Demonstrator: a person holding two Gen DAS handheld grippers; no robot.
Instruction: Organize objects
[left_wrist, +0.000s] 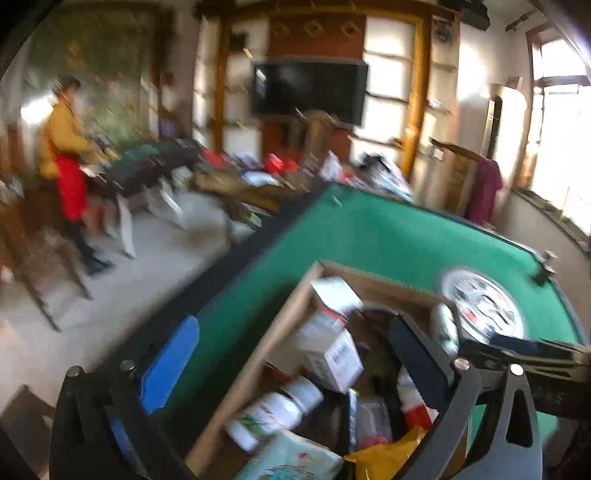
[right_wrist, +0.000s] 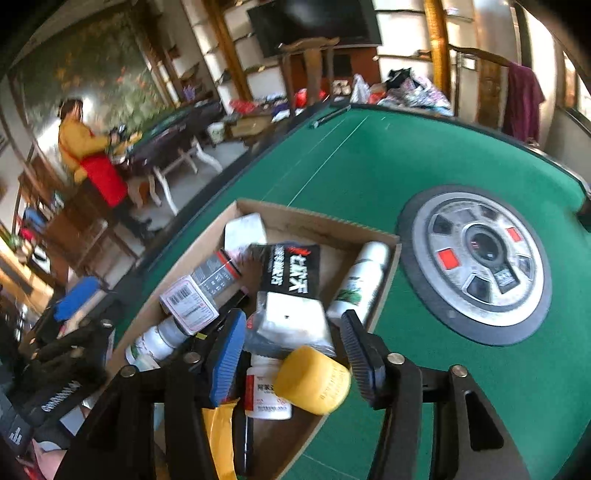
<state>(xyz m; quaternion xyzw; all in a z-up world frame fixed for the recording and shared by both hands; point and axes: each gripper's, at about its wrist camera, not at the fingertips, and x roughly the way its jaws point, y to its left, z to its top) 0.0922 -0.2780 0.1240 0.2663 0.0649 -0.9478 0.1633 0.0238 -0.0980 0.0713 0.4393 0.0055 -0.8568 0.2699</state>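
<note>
Right wrist view: green table (right_wrist: 369, 166) under all, cardboard box (right_wrist: 321, 221) full just ahead. Right gripper (right_wrist: 293, 354) half spread, yellow cap (right_wrist: 312, 380) between fingers, not squeezed. Left gripper (left_wrist: 280, 380) spread wide over box, holding nothing. Packing step. Next: squeeze cap or pick new thing.

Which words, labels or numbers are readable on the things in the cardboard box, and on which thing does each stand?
None can be read with certainty.
Black packet: large white Chinese characters, upside down, too blurred.
White carton: barcode with digits, too small.
White bottle: red label with characters, too small.
Yellow container: a line of print, too small.
</note>
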